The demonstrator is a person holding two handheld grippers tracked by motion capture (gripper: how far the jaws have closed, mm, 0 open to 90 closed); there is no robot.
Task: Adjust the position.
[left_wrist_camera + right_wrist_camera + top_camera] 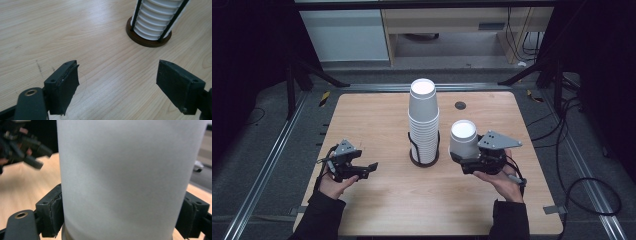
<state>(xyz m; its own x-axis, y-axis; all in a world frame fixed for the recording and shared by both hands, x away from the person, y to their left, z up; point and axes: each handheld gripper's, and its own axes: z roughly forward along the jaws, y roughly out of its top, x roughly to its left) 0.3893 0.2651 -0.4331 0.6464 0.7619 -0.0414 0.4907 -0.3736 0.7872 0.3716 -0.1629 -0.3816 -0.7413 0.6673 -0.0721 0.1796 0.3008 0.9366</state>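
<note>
A single white cup pinched in the right hand-held gripper (464, 159), beside the tall stack.

Nearest, the person's two hands come in over the front of the wooden desk (387, 200). The left hand-held gripper (371, 167) hangs just above the desk with its jaws spread wide and nothing between them. The right one presses its jaws against both sides of a white cup (463, 138), which stands upright with its mouth up, just right of the stack of white cups (423, 120). That stack rises from a dark round holder (424, 159) at mid-desk. Beyond, near the far edge, sits a small dark disc (460, 105).
</note>
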